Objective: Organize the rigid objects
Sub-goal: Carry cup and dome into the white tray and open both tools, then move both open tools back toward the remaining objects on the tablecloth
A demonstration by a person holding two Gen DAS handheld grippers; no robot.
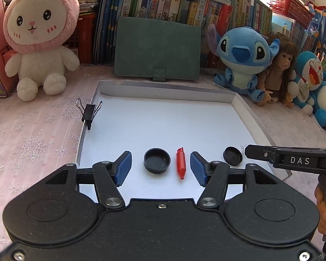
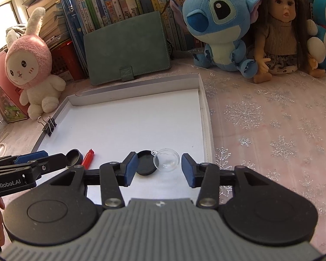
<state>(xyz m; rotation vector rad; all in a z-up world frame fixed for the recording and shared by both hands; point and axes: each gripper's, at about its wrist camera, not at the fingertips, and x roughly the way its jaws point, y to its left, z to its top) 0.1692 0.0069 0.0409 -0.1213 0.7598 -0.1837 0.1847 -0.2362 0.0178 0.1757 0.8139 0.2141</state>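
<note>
A: What is lying in the shallow white cardboard tray (image 1: 239,100)?

B: Two round black plastic caps (image 1: 157,160) (image 1: 232,156), one red plastic pen-like piece (image 1: 181,162), one clear plastic dome (image 2: 167,160), all near.

A: Grippers?

B: Left gripper (image 1: 160,168) and right gripper (image 2: 159,167) are hovering, jaws open, holding nothing. One black binder clip (image 1: 89,112) is gripping the left wall.

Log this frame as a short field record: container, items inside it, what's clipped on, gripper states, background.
container: shallow white tray on a snowflake tablecloth
items in tray: two black caps, red pen-like piece, clear dome touching the right-hand cap
clipped on: black binder clip on tray's left wall
left gripper: open, empty, flanking one cap and the red piece
right gripper: open, empty, flanking the dome
background: plush toys, a doll, green case, books
</note>
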